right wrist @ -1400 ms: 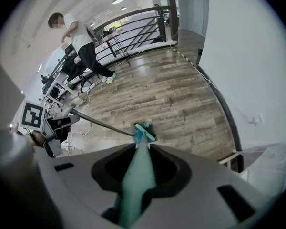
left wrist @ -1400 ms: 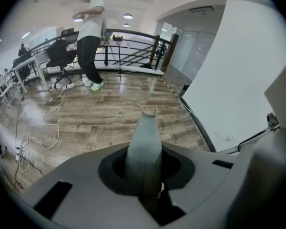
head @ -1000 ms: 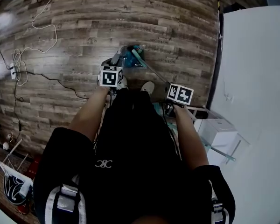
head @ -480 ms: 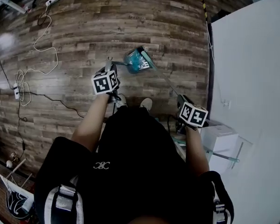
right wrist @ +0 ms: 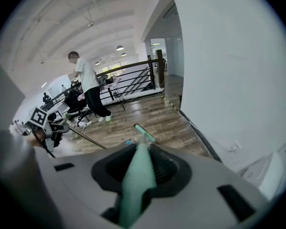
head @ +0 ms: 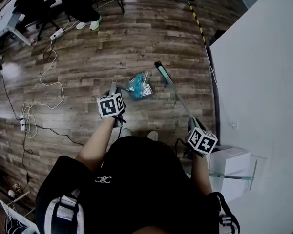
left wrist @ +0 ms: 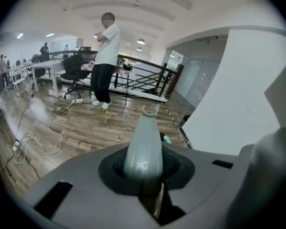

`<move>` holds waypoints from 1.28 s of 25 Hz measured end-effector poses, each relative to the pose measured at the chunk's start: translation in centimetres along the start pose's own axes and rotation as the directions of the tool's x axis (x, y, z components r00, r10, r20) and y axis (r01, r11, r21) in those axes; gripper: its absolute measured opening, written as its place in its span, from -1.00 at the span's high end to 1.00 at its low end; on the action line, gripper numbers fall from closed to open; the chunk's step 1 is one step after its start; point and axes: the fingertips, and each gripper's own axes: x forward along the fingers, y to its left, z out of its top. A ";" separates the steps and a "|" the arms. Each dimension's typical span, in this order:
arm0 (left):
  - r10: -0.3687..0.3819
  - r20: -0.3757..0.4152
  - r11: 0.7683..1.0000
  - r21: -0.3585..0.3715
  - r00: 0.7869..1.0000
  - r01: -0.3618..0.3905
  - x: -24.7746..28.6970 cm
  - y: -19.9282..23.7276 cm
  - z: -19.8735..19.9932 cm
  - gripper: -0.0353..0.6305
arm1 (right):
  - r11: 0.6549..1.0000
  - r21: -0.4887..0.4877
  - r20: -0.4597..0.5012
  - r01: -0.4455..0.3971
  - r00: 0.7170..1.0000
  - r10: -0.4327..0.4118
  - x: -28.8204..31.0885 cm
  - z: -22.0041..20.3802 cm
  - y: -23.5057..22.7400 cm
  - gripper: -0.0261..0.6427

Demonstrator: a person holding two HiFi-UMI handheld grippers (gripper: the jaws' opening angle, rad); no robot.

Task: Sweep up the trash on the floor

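Left tongs clamped on grey dustpan handle; right tongs clamped on teal broom handle. Trash sits in teal dustpan over wood floor; broom head near its right.

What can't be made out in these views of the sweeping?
Contents of the dustpan: head view, too small to identify.
The dustpan's pan, left gripper view: hidden by the left gripper; only the grey handle shows.
Loose trash on the floor: head view, too small against the wood grain.
Broom head bristles: right gripper view, tiny beyond the right gripper clamping the broom handle.
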 end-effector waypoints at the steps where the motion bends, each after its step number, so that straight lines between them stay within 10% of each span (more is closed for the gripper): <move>1: 0.002 -0.001 1.000 0.009 1.000 -0.002 -0.3 -0.3 0.2 0.69 | 1.000 0.002 0.005 0.013 1.000 -0.013 0.1 0.0 -0.4 0.62; 32: -0.025 -0.059 0.997 0.073 0.998 0.029 -4.6 -7.1 0.7 0.69 | 0.991 0.090 0.066 0.094 0.993 -0.101 0.5 1.9 -4.9 0.62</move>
